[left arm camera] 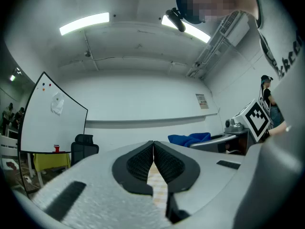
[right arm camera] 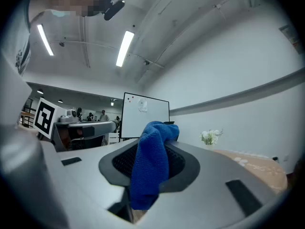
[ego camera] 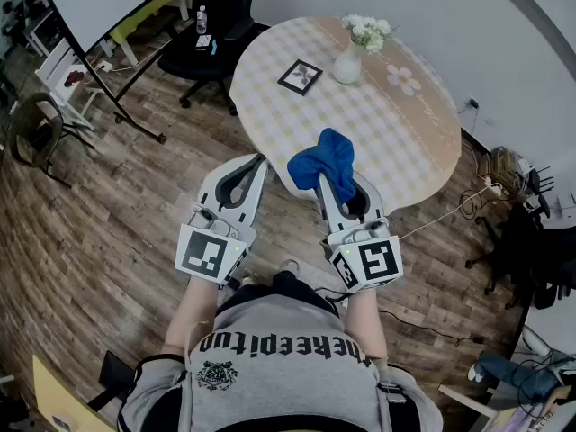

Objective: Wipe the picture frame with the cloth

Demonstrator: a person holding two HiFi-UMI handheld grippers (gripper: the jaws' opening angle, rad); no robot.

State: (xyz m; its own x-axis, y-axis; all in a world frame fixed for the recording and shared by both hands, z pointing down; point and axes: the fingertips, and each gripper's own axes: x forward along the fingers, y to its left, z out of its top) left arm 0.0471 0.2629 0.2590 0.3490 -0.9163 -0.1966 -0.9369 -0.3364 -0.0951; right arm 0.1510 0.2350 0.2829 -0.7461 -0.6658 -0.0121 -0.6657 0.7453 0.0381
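Note:
A small black picture frame (ego camera: 300, 76) lies flat on the round checked table (ego camera: 396, 142), toward its far side. My right gripper (ego camera: 335, 180) is shut on a blue cloth (ego camera: 323, 162), which bunches up over the table's near edge; the cloth (right arm camera: 151, 163) hangs between the pads in the right gripper view. My left gripper (ego camera: 253, 166) is shut with nothing in it, its tips at the table's near left edge. In the left gripper view its pads (left arm camera: 153, 163) meet, and the blue cloth (left arm camera: 189, 139) shows to the right.
A white vase of flowers (ego camera: 354, 54) stands just right of the frame. A black office chair (ego camera: 209, 43) sits at the table's far left, a whiteboard on a stand (ego camera: 99, 7) beyond it. Cables (ego camera: 450, 212) trail on the wood floor at the right.

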